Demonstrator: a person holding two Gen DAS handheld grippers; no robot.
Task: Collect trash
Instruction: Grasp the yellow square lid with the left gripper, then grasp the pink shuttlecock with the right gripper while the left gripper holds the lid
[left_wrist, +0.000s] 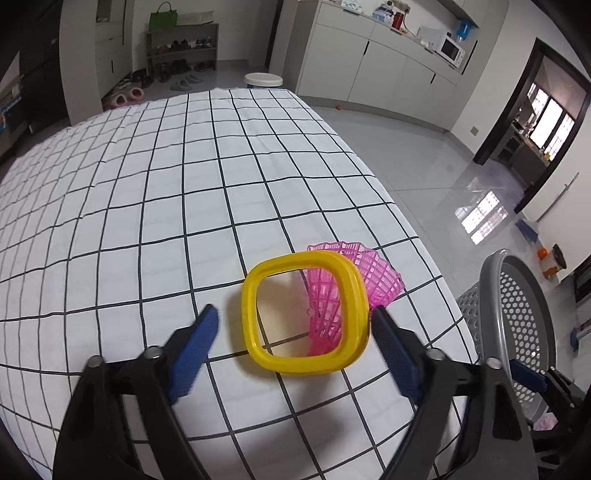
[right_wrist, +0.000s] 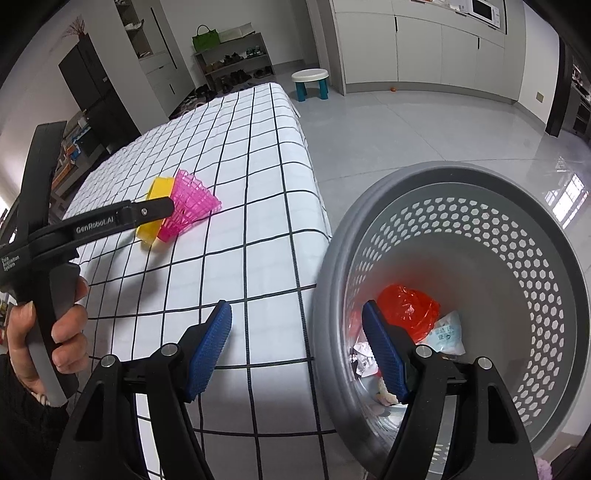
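The yellow-rimmed pink basket (left_wrist: 325, 306) is seen tipped on the table (left_wrist: 147, 221), flanked by the left gripper (left_wrist: 293, 325), jaws apart, nothing clamped. Light, stiff plastic is judged; the rim (left_wrist: 255, 295) is best pinched. The right gripper (right_wrist: 297, 328) is held open at the bin (right_wrist: 498, 192).

Daylight was bright and even; window glare shone off the glossy floor (left_wrist: 484, 218) far right, fisheye bent the edges, corners went black.
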